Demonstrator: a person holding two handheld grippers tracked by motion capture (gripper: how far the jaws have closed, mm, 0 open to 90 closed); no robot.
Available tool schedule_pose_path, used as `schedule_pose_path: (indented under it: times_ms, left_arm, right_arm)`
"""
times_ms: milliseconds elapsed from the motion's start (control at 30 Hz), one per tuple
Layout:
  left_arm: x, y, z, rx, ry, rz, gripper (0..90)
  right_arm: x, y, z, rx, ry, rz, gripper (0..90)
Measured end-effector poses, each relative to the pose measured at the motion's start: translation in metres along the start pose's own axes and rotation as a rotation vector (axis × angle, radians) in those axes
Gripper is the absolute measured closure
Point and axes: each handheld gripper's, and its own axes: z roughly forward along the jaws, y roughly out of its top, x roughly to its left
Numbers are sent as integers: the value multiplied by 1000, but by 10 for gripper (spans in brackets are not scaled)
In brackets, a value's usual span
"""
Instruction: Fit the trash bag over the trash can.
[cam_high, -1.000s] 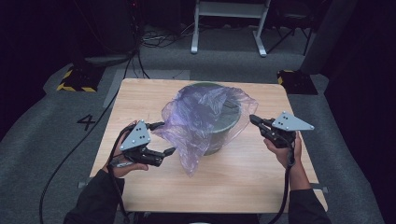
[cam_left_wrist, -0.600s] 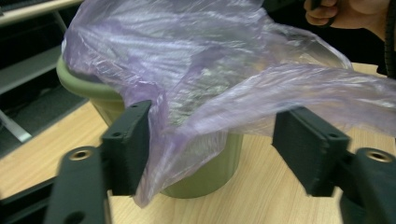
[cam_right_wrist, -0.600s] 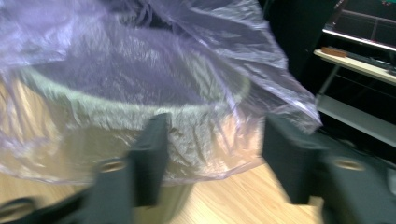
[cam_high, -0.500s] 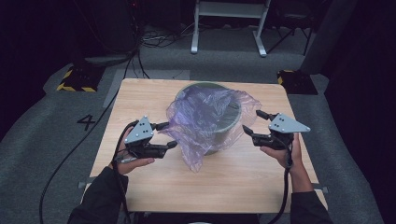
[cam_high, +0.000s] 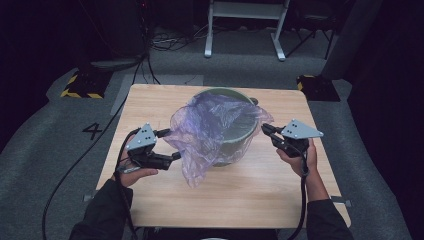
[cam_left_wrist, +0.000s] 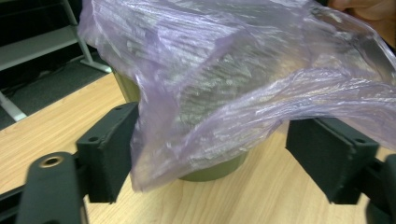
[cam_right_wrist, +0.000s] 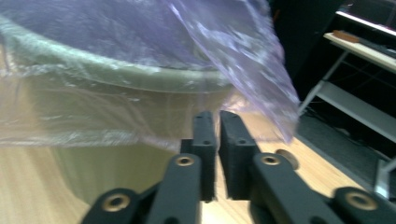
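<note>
Here the purple plastic bag (cam_high: 210, 131) lay draped over the green bucket (cam_high: 239, 141) at the middle of the wooden table (cam_high: 165, 197). The left gripper (cam_high: 171, 145) stood spread around the bag's hanging fold, having just opened. The right gripper (cam_high: 265, 130) had just pressed together on nothing, beside the bucket's rim.

High view is looking down and forward over the whole table (cam_high: 150, 200); both gripper views are sitting close, facing the bucket (cam_high: 240, 142) from opposite sides; all three are sharing the purple bag (cam_high: 210, 125).
</note>
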Motion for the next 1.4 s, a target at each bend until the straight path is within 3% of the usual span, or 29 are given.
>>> schedule_pose_path:
  times_ms: [233, 367, 500, 800, 933, 1033, 1167, 1367, 1400]
  left_arm:
    - [-1, 1, -23, -21, 47, 3, 163]
    - [-3, 8, -34, -42, 85, 24, 174]
    - [-10, 20, -35, -47, 72, 36, 174]
    - [-37, 67, -8, -70, 21, 94, 166]
    - [-46, 90, 10, -48, 0, 143, 161]
    - [-46, 101, 24, -18, -18, 136, 162]
    - [-45, 107, 41, 25, -20, 130, 161]
    - [-43, 109, 59, 68, -12, 139, 180]
    - [-42, 110, 63, 76, 14, 135, 215]
  right_arm:
    - [-6, -3, -8, -18, -55, 32, 900]
    - [-8, -3, -11, -9, -80, 34, 900]
    - [-6, -3, -13, -17, -83, 33, 900]
    - [-4, 0, -13, -27, -95, 25, 900]
    - [-3, 1, -14, -28, -97, 20, 900]
    - [-2, 1, -16, -36, -96, 18, 898]
    - [1, 2, -21, -46, -87, 2, 782]
    - [6, 4, -23, -35, -52, -28, 382]
    - [7, 4, -21, -26, -49, -40, 339]
